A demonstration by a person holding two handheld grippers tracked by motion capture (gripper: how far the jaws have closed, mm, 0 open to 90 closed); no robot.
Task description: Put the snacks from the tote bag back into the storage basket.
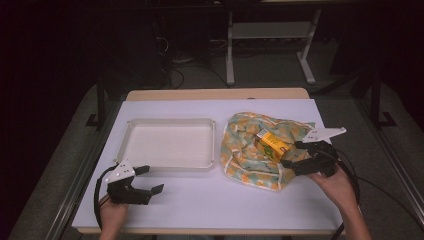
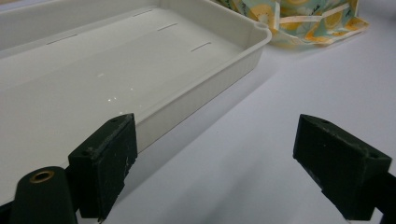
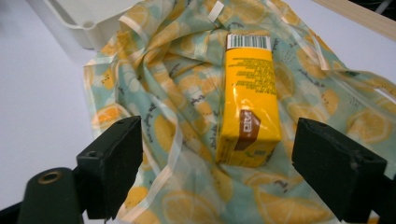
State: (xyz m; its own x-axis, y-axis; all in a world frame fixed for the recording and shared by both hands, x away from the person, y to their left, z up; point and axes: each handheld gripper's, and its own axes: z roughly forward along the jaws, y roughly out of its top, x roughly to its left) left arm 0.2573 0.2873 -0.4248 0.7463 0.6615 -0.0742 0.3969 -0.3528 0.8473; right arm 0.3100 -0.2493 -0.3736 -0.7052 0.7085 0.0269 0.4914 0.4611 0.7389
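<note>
Both hands low: left gripper [image 1: 150,180] gapes beside tray [image 1: 170,162]; right gripper [image 1: 295,154] spread wide toward yellow carton [image 1: 272,144].

I see a white tray [image 2: 219,70], smooth glossy plastic with small glints on its floor. Table top [image 1: 210,200] looks matt white, smooth, with a bare wood strip [image 1: 215,94] at the far edge. Lemon-print bag [image 3: 187,107] reads as thin crinkled film, slightly shiny. Yellow carton [image 3: 247,107] is glossy coated paper. My gripper jaws look matt black, slightly rough plastic.
</note>
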